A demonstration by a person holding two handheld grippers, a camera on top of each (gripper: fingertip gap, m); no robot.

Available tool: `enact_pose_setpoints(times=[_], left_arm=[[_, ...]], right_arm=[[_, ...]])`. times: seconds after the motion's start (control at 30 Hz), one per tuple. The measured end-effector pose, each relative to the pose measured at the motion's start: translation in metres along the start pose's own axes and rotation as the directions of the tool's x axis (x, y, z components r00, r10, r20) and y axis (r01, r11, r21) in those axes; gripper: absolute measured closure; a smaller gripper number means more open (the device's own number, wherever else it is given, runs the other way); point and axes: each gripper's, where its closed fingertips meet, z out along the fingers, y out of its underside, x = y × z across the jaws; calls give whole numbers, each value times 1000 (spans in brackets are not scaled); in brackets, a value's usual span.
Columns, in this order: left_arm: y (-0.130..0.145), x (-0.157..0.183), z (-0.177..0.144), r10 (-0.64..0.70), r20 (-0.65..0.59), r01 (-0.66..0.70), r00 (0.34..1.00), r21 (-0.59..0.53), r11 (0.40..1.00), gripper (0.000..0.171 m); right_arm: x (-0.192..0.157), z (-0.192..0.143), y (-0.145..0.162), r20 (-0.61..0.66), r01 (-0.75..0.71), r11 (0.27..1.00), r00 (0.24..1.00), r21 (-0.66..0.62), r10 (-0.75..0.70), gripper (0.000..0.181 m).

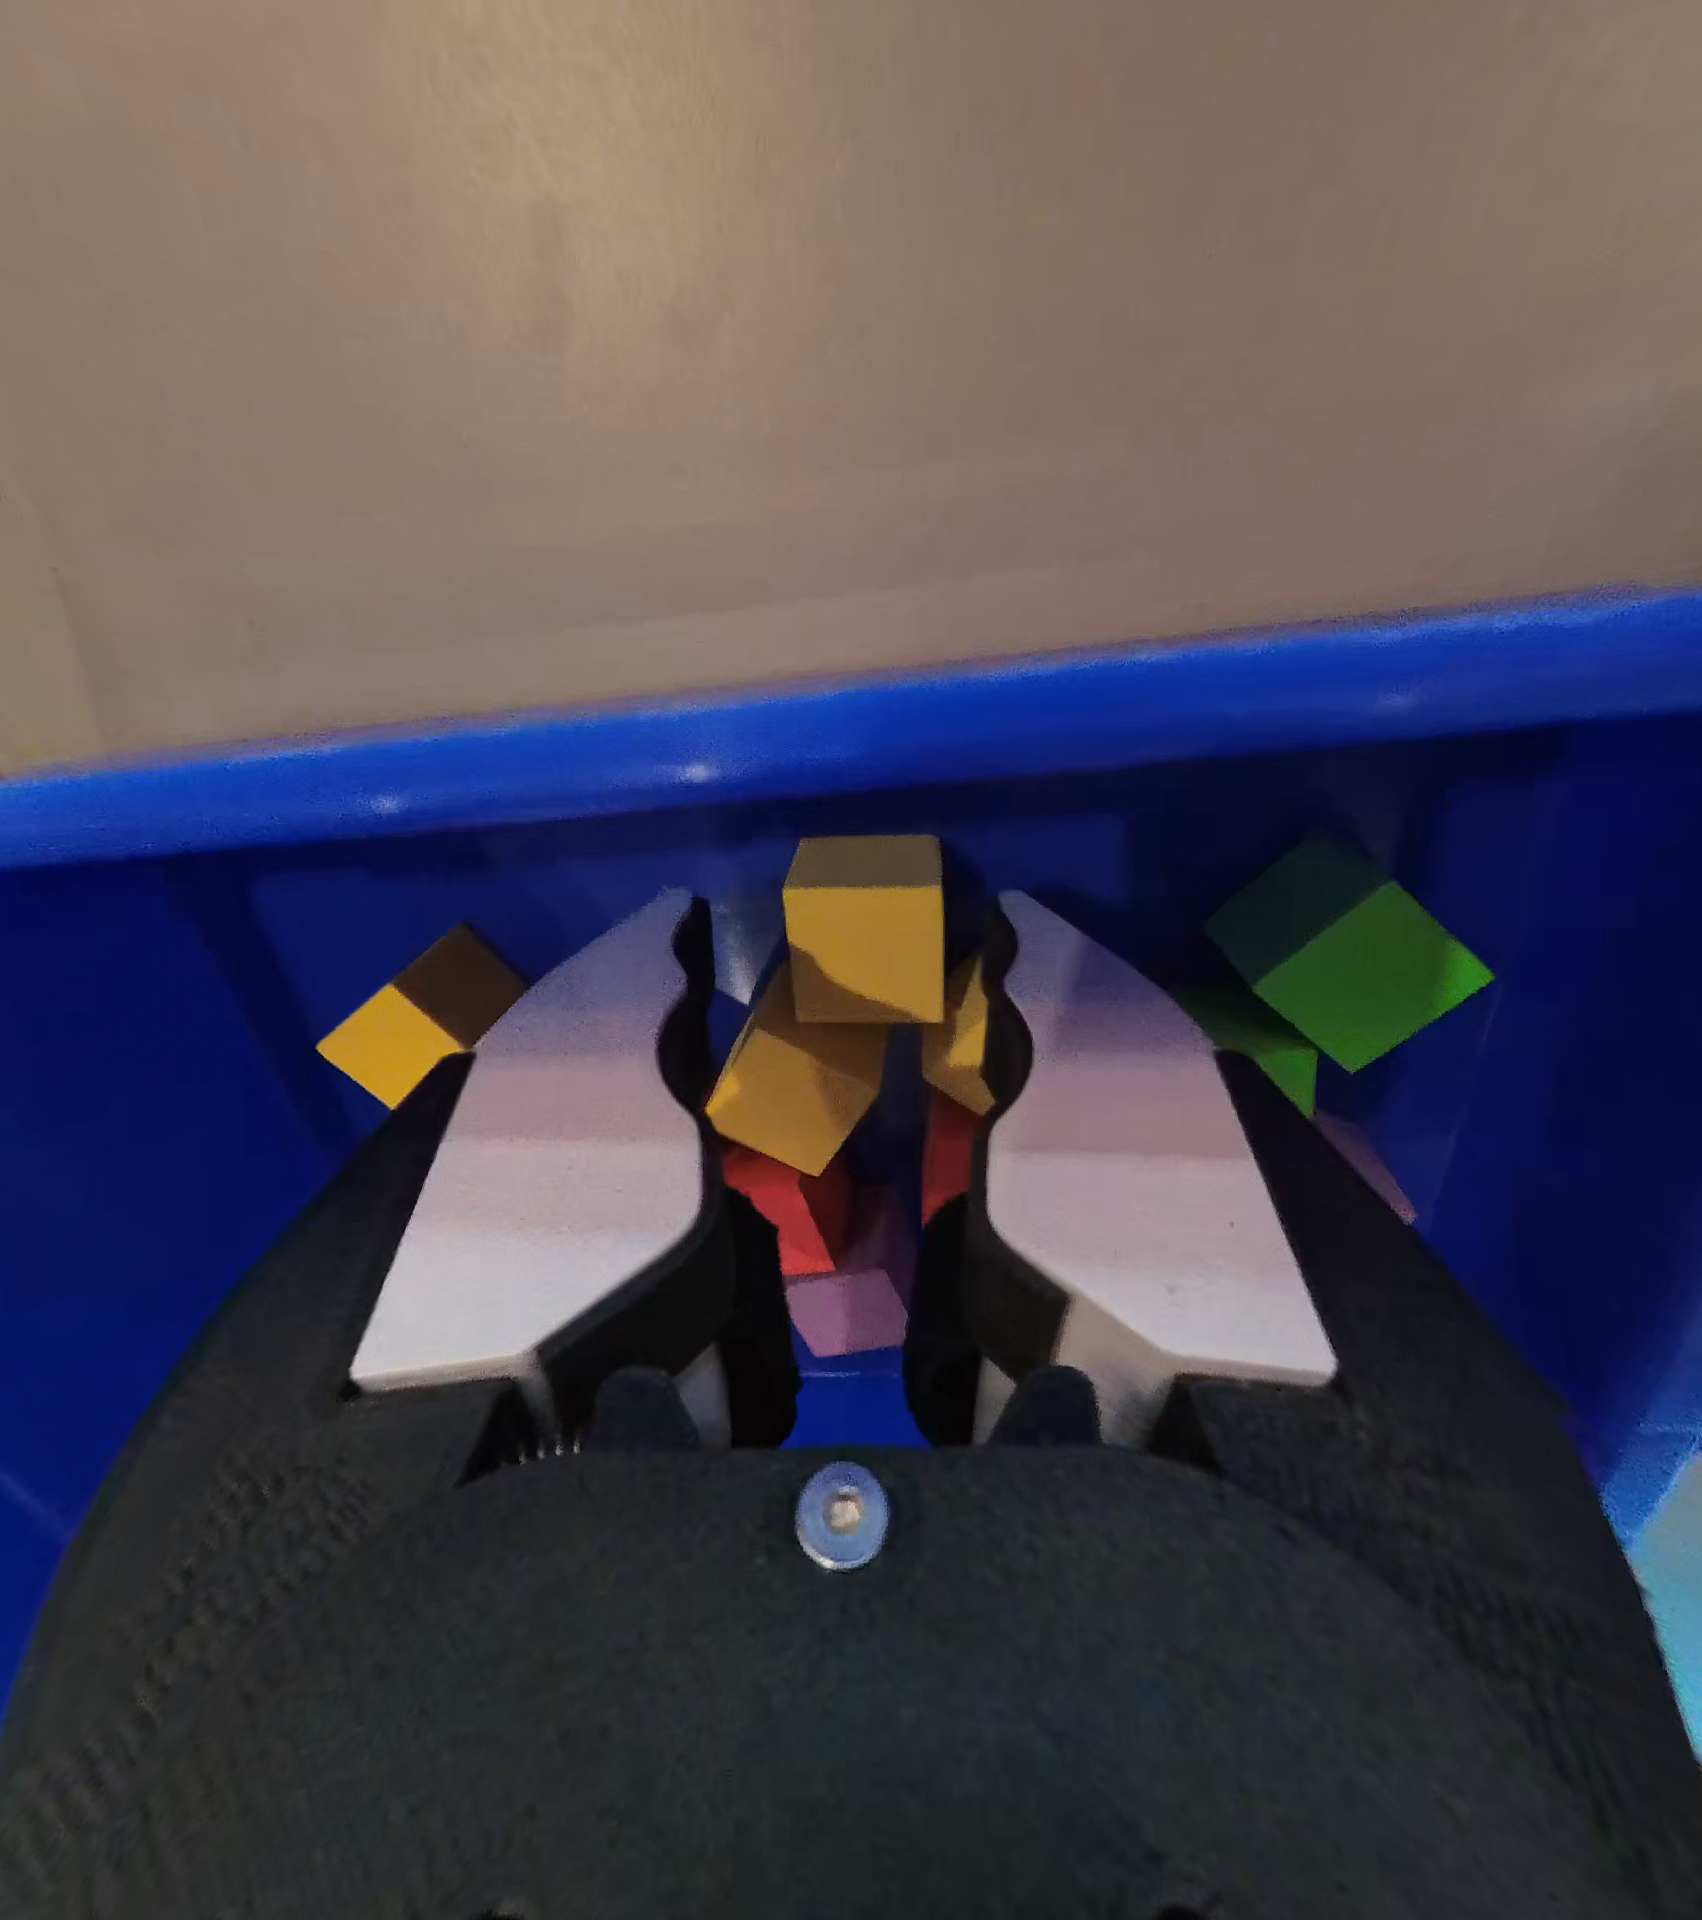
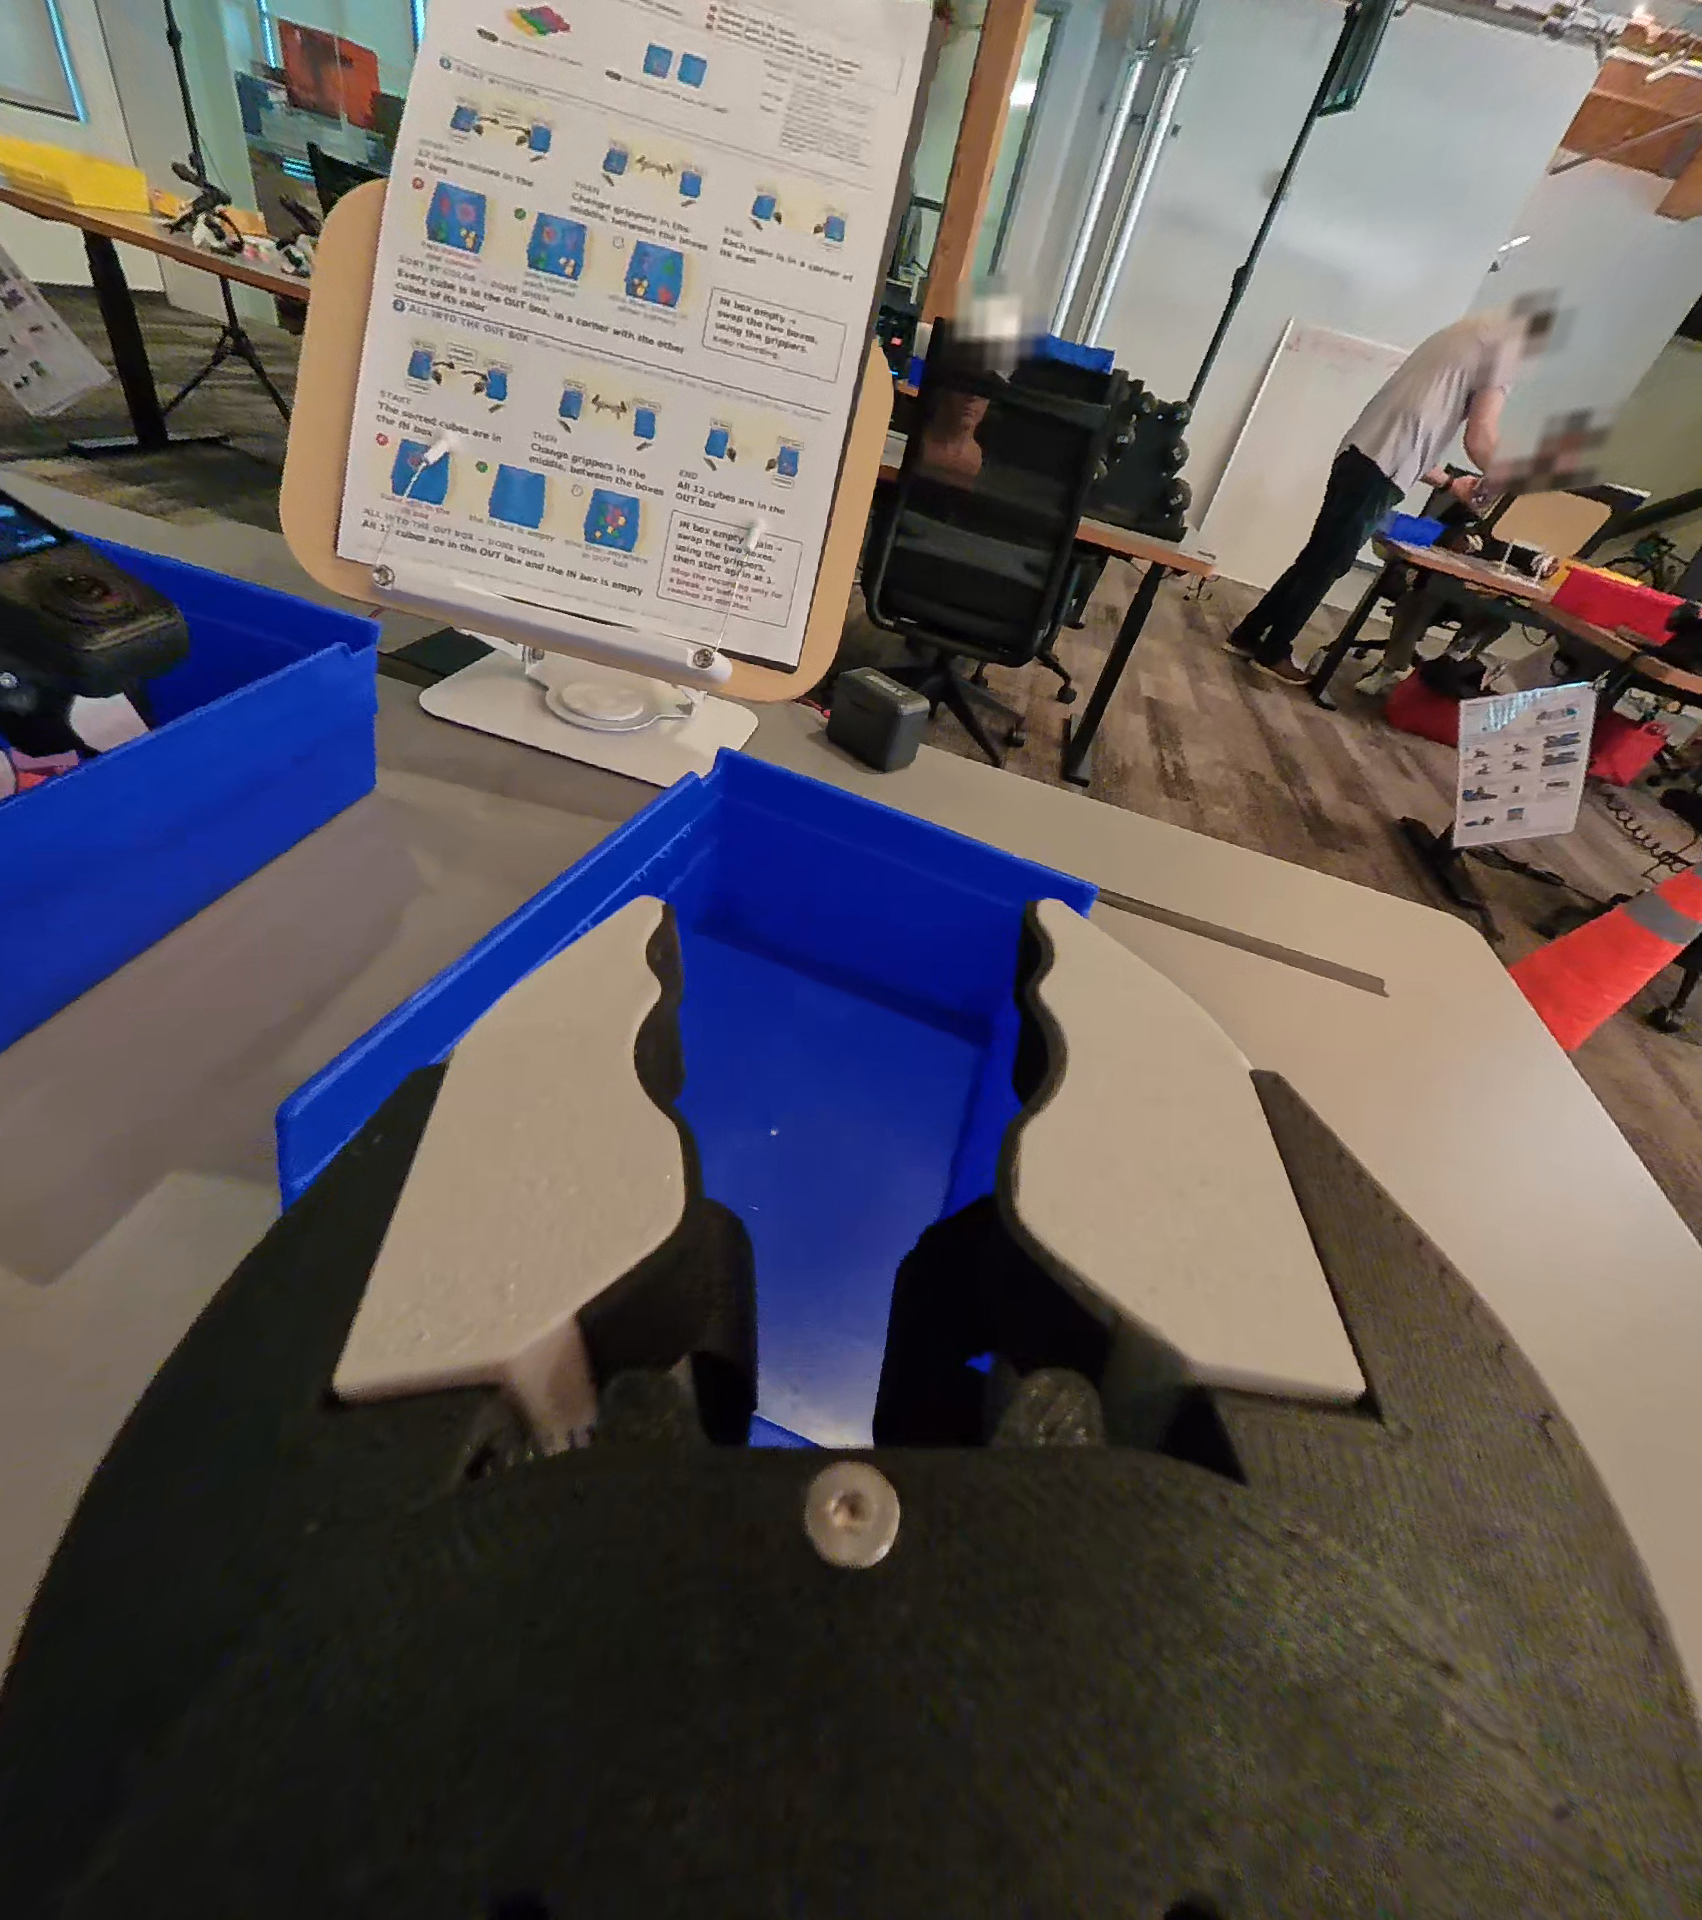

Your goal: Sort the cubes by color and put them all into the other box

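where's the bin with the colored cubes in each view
Left wrist view: the cube bin fills the lower half, its far rim crossing mid-frame; the left tool is inside it, open around the yellow cubes.
Right wrist view: the same bin sits at the left edge, the left tool dipping into it.
Shared landmark: the left tool itself. The right tool is open over a second, empty blue bin.
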Motion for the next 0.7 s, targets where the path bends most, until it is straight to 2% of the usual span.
enact_pose_setpoints(times=[0.13,0.23,0.33,0.5,0.6,0.63,0.7], left_arm=[[2,2,5,-1,-12,1,1000,-10,1000,142],[3,-4,3,-20,32,20,999,5,1000,142],[-2,-8,-9,-109,47,103,993,121,987,142],[-18,-13,-69,-247,61,211,967,350,913,143],[-55,-14,-127,-290,52,218,956,536,816,143],[-70,-12,-143,-281,40,210,959,565,798,143],[-99,-15,-164,-242,78,156,967,570,807,143]], right_arm=[[-7,0,-3,7,17,1000,1000,8,-17,120],[-9,0,-3,13,24,1000,1000,9,-24,121],[-15,4,4,39,41,999,998,-20,-40,126],[-22,10,13,64,51,998,997,-36,-48,127],[-24,11,20,72,50,997,996,-51,-47,127],[-25,11,24,75,48,997,996,-59,-44,127],[-26,9,29,77,47,996,996,-74,-41,127]])
